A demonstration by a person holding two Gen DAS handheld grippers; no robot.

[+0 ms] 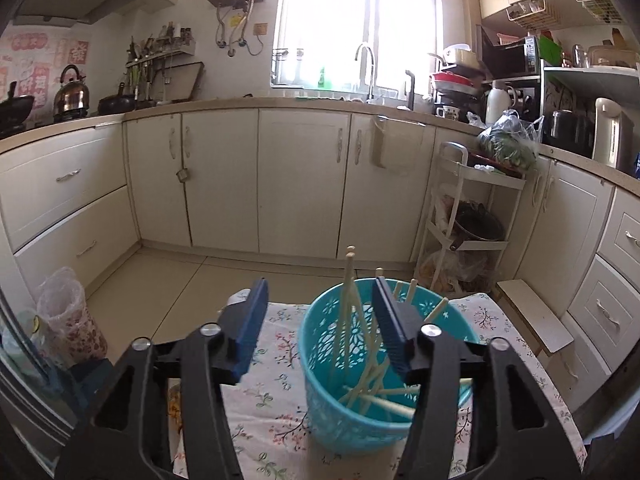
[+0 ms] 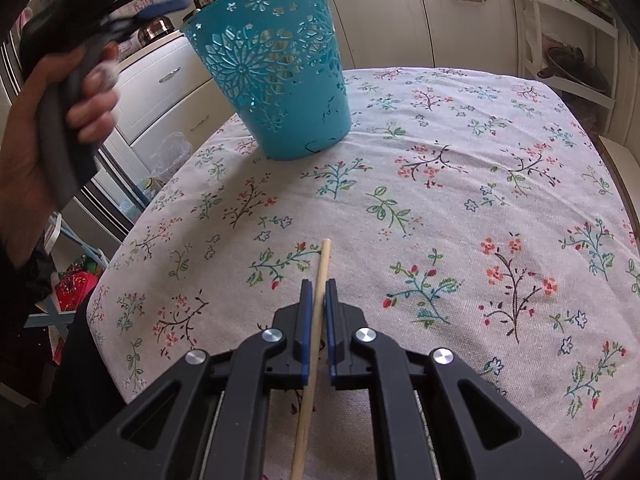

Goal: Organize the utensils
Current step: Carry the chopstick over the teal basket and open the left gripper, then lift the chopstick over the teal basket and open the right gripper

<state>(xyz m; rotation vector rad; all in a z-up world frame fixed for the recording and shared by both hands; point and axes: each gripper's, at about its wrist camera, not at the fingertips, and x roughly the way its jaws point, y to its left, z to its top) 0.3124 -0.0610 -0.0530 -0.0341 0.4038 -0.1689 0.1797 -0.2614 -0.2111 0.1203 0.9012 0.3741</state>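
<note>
Nearest in the right wrist view, the right gripper (image 2: 319, 294) has its blue pads closed almost together on a single wooden chopstick (image 2: 314, 344), which runs between them and points its tip toward the basket; whether the stick rests on the flowered tablecloth (image 2: 460, 200) or is just clear of it I cannot tell. Beyond the tip, further along the cloth, stands the turquoise basket (image 2: 280, 80), upright and well apart from the held chopstick. The person's left hand (image 2: 68, 92), up beside the basket, holds the other tool. In the left wrist view the left gripper (image 1: 320, 320) hangs wide open and empty over the near rim of the basket (image 1: 316, 344), one pad outside the rim and the other above the opening. Inside the basket a bundle of pale chopsticks (image 1: 360, 352) already leans, some upright, some slumped across the bottom. Judging by this, most of the sorting is done: no other loose utensil shows on the cloth around the basket, so the held stick may be the last to go in.
</note>
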